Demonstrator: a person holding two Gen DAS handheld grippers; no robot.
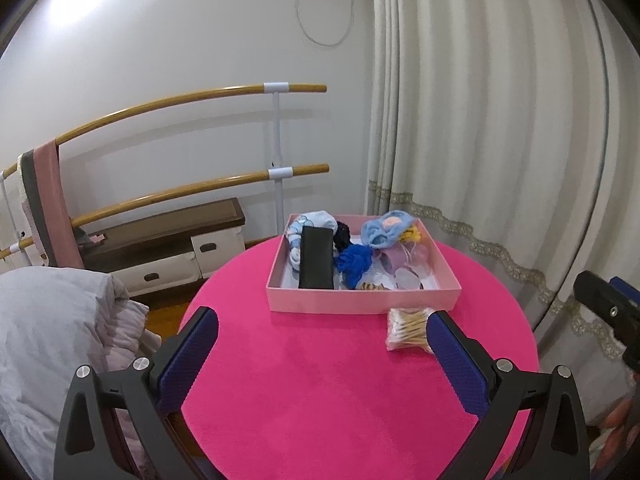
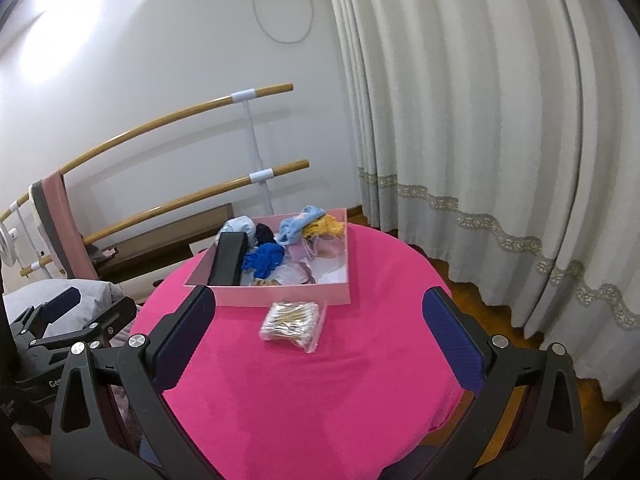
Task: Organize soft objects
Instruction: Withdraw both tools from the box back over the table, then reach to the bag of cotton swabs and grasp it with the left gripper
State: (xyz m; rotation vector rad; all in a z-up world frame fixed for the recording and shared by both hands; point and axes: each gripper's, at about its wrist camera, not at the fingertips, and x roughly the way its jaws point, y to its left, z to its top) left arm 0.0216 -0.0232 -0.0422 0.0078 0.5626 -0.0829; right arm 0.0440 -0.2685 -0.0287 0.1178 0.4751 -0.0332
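A pink box [image 1: 362, 300] [image 2: 280, 300] stands at the far side of a round pink-covered table [image 1: 320, 380] [image 2: 320, 380]. It holds a black case [image 1: 316, 258] [image 2: 227, 258], a blue scrunchie [image 1: 354, 262] [image 2: 264, 260], a light blue cloth [image 1: 386, 226] [image 2: 300, 220], a yellow piece [image 2: 326, 226] and other soft items. A clear bag of cotton swabs [image 1: 408, 328] [image 2: 292, 320] lies on the table in front of the box. My left gripper [image 1: 322, 332] is open and empty above the table. My right gripper [image 2: 320, 312] is open and empty, behind the swab bag.
A wooden double barre [image 1: 180, 104] with a pink-grey cloth [image 1: 46, 200] stands by the wall. A low cabinet [image 1: 168, 240] sits under it. Grey bedding [image 1: 52, 340] lies left of the table. Curtains [image 1: 500, 140] hang at right.
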